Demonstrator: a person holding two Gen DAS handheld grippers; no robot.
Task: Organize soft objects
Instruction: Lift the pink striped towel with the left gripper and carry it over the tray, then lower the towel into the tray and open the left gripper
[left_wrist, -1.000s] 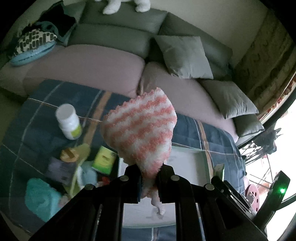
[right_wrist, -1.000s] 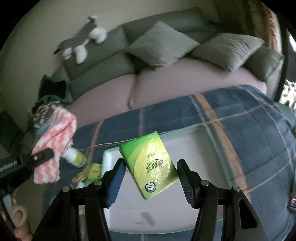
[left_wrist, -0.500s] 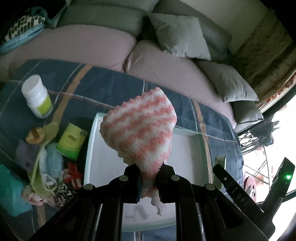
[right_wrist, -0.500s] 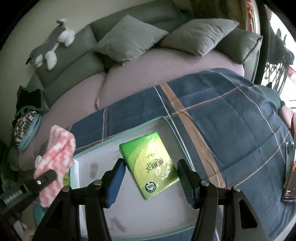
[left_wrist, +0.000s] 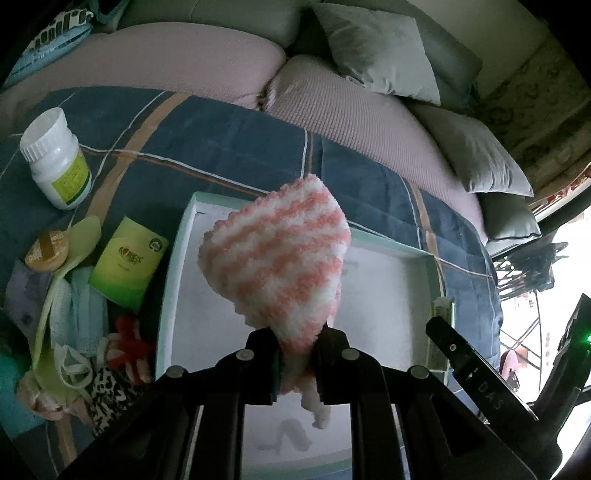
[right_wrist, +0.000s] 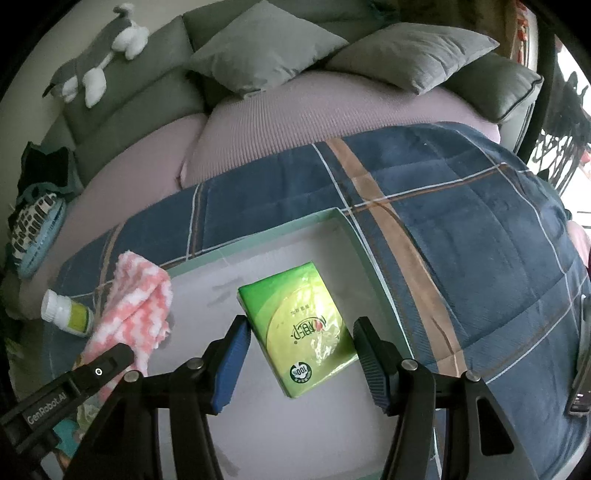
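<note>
Clamping a pink-and-white fuzzy cloth between its two fingers, the left hand-held gripper holds it above the white tray; the cloth fans out toward 12 o'clock from the fingertips, and a loose tail hangs below them. The right hand-held gripper is spread wide around a green tissue pack. Whether the pack lies on the tray floor or hangs above it cannot be told, nor whether the right finger touches its lower corner; the blue-padded left finger stands clear of it.

In the left wrist view, a second green tissue pack lies just outside the tray at 9 o'clock from the cloth. A white pill bottle stands upright at 10 o'clock, and a heap of face masks and small fabrics sits at 8 o'clock. A small round tin rests beside that heap.

The tray sits on a navy plaid blanket. Beyond it, toward 12 o'clock, runs a sofa with grey cushions, and a grey-and-white plush toy lies on its back at 10 o'clock.
</note>
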